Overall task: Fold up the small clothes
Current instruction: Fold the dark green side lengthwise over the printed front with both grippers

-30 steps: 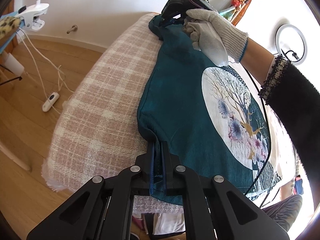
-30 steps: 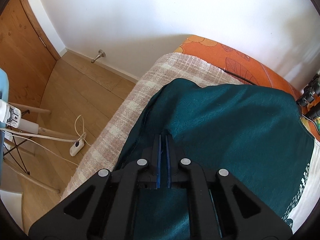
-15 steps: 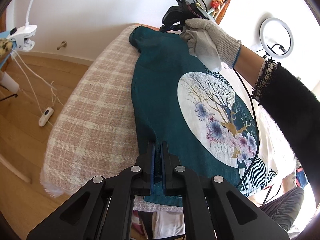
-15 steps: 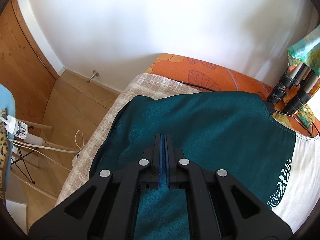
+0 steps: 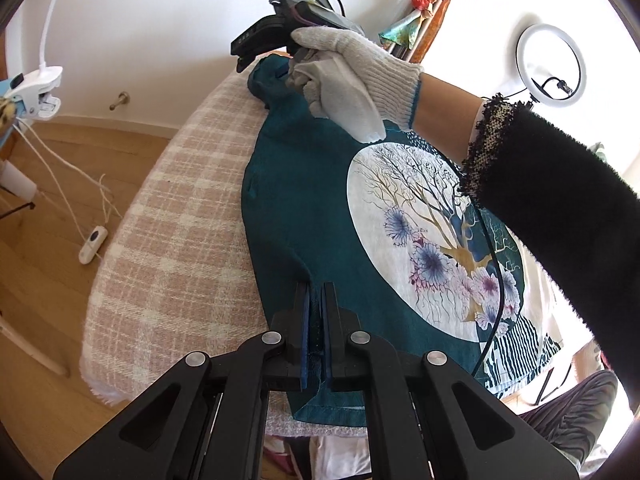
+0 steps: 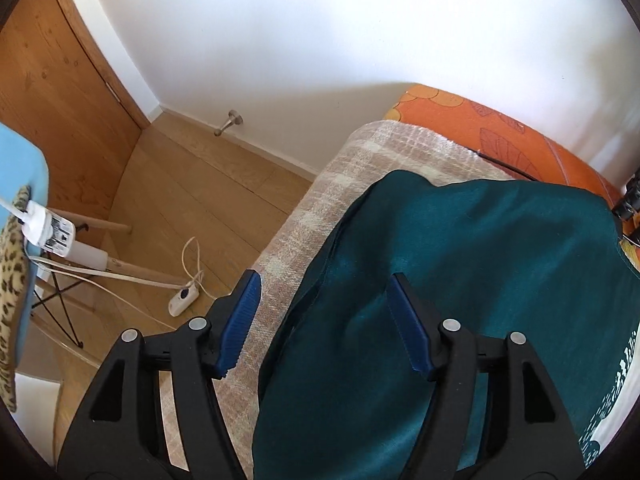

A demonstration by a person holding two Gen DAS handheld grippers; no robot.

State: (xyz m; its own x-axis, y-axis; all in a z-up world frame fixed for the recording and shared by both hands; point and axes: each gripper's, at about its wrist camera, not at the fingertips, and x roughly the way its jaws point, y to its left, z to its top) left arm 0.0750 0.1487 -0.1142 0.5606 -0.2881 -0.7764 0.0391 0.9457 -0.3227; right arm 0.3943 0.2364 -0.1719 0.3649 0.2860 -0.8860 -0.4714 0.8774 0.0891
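A teal shirt [image 5: 304,208] with a round white tree-and-flower print lies flat on a pink checked blanket [image 5: 176,240]. My left gripper [image 5: 316,292] is shut on the shirt's near hem edge. In the left wrist view, my right gripper [image 5: 260,48], held by a white-gloved hand [image 5: 340,76], hovers over the shirt's far end. In the right wrist view, the right gripper [image 6: 322,292] is open and empty just above the teal shirt [image 6: 460,280], which lies loose between and beneath its blue pads [image 6: 404,316].
An orange patterned cover [image 6: 500,136] lies beyond the blanket by the white wall. A ring light [image 5: 550,68] stands at the right. A chair with a clamp lamp [image 6: 48,232], white cables and a switch [image 6: 182,300] are on the wooden floor to the left.
My right gripper has opened and let go of the shirt's far end, which now lies on the blanket. The left gripper stays shut on the near hem.
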